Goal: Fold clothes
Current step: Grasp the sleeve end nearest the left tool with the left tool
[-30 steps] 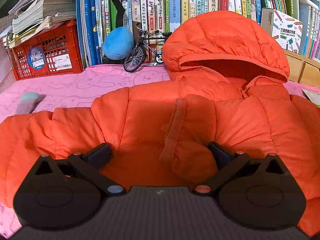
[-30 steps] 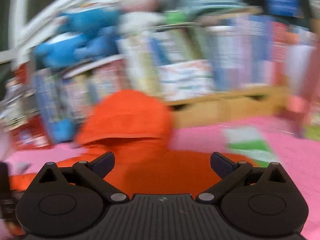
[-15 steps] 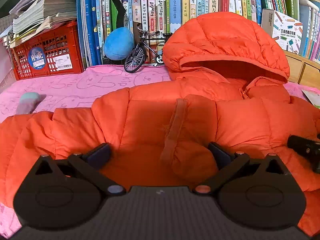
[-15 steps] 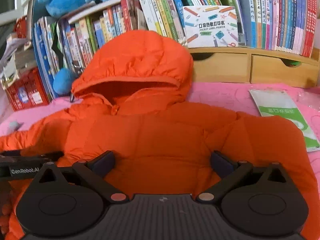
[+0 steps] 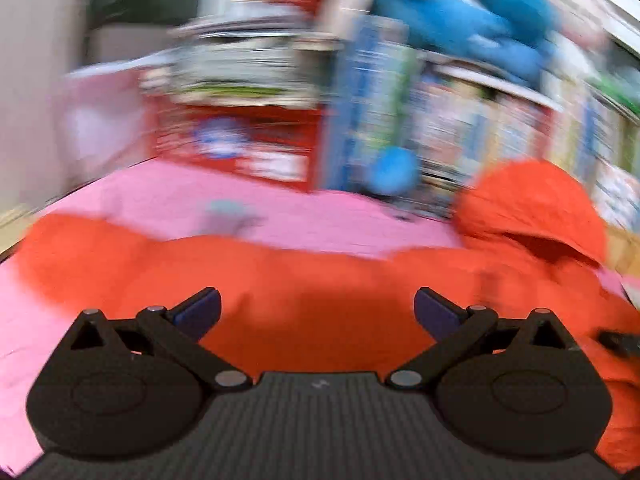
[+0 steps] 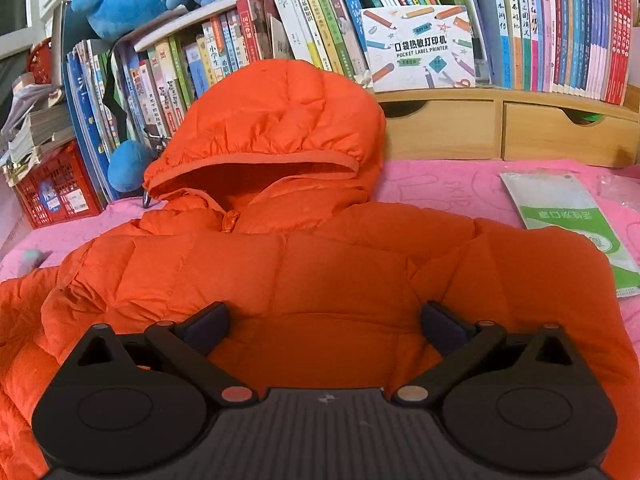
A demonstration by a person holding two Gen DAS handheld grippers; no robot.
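Note:
An orange hooded puffer jacket (image 6: pixel 304 264) lies face up on a pink cloth (image 6: pixel 448 188), its hood (image 6: pixel 276 120) toward the bookshelf. My right gripper (image 6: pixel 326 320) hangs open just above the jacket's lower chest, nothing between its fingers. The left wrist view is blurred by motion: my left gripper (image 5: pixel 316 310) is open over the jacket's left sleeve (image 5: pixel 140 256), with the hood (image 5: pixel 532 204) far to the right. A dark tip of the other gripper (image 5: pixel 618 342) pokes in at that view's right edge.
Behind the jacket stand rows of books (image 6: pixel 560 28), a label printer box (image 6: pixel 420 48), wooden drawers (image 6: pixel 500 132), a red crate (image 6: pixel 52 188) and blue plush toys (image 6: pixel 128 0). A green and white packet (image 6: pixel 568 216) lies on the cloth at the right.
My left gripper has swung left from the jacket's chest toward the left sleeve and is still moving fast. The right gripper has settled over the chest, dropping slightly closer.

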